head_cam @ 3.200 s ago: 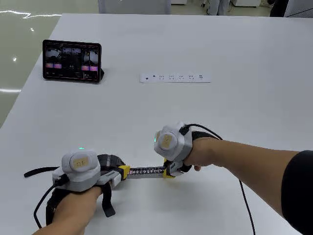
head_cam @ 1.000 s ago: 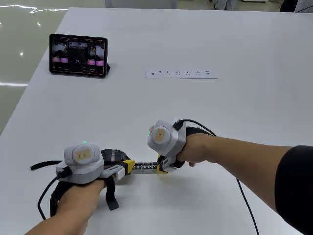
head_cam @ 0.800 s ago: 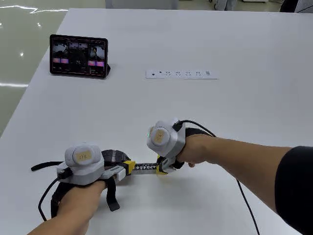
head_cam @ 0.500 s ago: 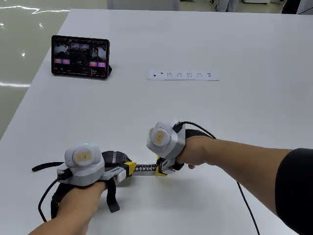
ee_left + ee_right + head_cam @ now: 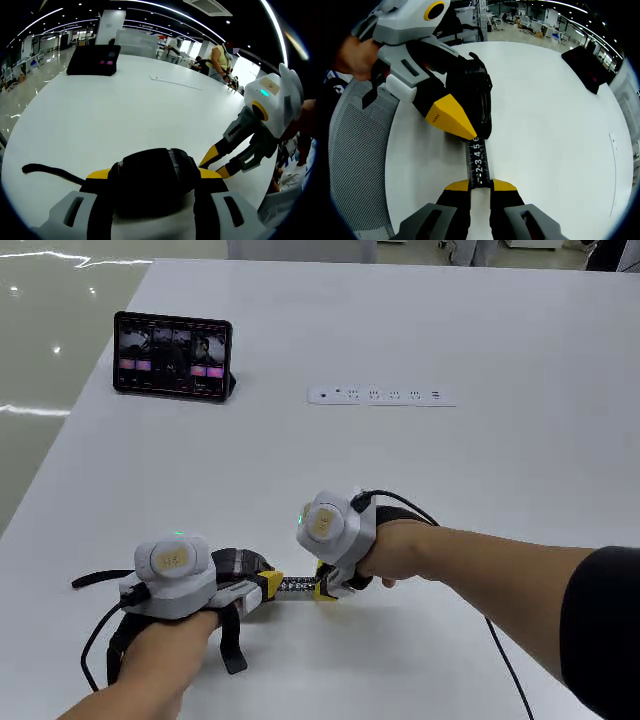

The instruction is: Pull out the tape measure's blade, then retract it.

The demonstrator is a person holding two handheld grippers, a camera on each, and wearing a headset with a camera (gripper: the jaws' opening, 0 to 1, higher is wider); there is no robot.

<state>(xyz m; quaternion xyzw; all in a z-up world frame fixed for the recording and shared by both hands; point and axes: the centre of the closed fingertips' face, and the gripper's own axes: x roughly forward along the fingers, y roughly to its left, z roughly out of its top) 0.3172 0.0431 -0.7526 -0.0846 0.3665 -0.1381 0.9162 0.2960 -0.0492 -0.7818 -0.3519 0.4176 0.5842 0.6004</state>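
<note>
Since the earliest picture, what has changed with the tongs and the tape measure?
The right tongs, shut on the blade, moved toward the case, so less blade is out. The left tongs stay shut on the case, resting on the table. The tablet and power strip did not move.

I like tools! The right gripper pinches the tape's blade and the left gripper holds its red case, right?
The case is black, not red; the left gripper view shows it. The right gripper pinches the blade and the left gripper holds the case.
</note>
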